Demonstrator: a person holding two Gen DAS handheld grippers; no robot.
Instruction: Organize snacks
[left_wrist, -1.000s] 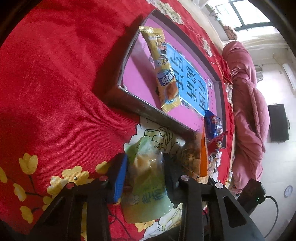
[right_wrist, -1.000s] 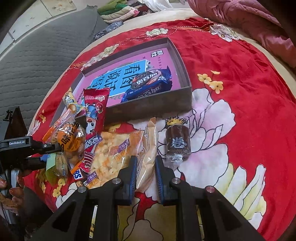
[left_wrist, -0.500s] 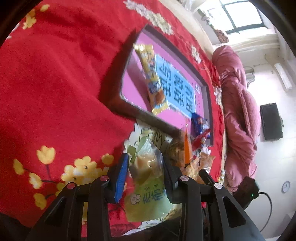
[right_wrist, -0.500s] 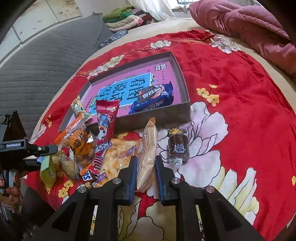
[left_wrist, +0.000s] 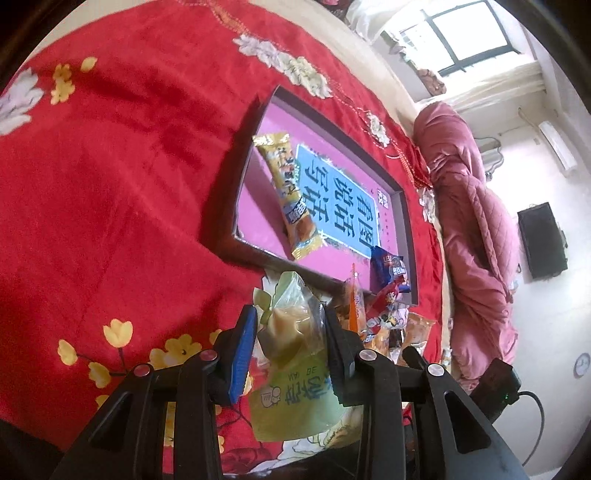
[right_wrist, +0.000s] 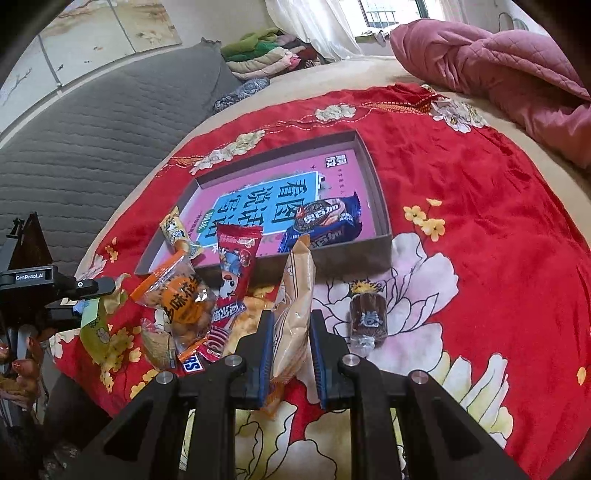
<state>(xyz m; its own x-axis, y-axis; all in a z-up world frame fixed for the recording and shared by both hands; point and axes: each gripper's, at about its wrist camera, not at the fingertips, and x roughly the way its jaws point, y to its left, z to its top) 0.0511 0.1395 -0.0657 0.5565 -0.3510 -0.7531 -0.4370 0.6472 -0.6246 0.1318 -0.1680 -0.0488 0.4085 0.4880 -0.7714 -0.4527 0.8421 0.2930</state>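
1. The left gripper (left_wrist: 290, 332) clamps a pale green snack bag (left_wrist: 291, 384), lifted above the red flowered cloth (left_wrist: 110, 177).
2. The right gripper (right_wrist: 291, 332) pinches a tan snack packet (right_wrist: 295, 295) upright.
3. Beside it lies a heap of loose snacks (right_wrist: 192, 310) and a small brown cake (right_wrist: 367, 317).
4. Farther back, the open box (right_wrist: 351, 254) holds a blue cookie pack (right_wrist: 325, 225) and a yellow bar (left_wrist: 290, 192).

box floor (right_wrist: 334, 179): 看图说话 | left claw housing (right_wrist: 31, 277): GenRobot.AI
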